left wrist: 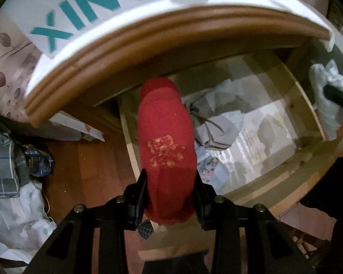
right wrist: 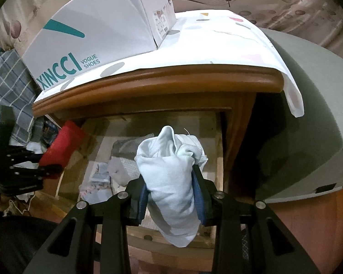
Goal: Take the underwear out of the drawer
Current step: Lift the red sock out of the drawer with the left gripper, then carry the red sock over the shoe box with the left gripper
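Note:
My left gripper (left wrist: 170,185) is shut on red underwear (left wrist: 167,141) with a gold print, held above the left side of the open wooden drawer (left wrist: 308,105). The same red underwear (right wrist: 61,143) and left gripper (right wrist: 43,169) show at the left of the right wrist view. My right gripper (right wrist: 171,182) is shut on a bunched pale blue underwear (right wrist: 171,171), hanging over the drawer (right wrist: 218,150); this pale piece (left wrist: 327,96) also appears at the right edge of the left wrist view. Grey and patterned garments (left wrist: 217,123) lie inside the drawer.
A white shoe box (right wrist: 98,34) sits on the cloth-covered top of the wooden nightstand (right wrist: 162,80). A grey mattress (right wrist: 308,125) stands to the right. Checked fabric (left wrist: 2,159) and a white bag (left wrist: 18,217) lie on the wooden floor at left.

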{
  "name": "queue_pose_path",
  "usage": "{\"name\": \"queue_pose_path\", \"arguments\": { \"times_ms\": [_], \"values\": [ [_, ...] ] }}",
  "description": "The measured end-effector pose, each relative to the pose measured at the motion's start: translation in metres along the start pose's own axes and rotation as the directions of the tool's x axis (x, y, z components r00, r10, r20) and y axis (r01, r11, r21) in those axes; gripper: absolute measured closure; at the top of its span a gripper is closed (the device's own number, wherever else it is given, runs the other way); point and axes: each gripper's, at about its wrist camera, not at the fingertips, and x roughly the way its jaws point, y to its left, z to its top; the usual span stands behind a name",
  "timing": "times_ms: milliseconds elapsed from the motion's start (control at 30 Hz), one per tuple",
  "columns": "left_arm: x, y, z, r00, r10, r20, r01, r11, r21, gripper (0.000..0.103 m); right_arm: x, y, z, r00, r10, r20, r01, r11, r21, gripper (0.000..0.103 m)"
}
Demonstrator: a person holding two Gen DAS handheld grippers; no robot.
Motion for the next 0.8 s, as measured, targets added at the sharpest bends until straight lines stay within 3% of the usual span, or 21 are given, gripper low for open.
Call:
{"name": "queue_pose_path", "arguments": {
  "times_ms": [467, 800],
  "values": [
    [-0.104, 0.014, -0.001, 0.986, -0.016, 0.166, 0.021, 0.999, -0.026, 0.067, 0.003, -0.001, -0.002, 1.000, -0.001, -0.012, 0.001, 1.000, -0.004, 0.071],
    [-0.198, 0.035, 0.031, 0.942, -0.008, 0.335, 0.028, 0.998, -0.056, 0.067, 0.003, -0.002, -0.002, 1.000, 0.000, -0.016, -0.001, 1.000, -0.005, 0.071]
  ]
}}
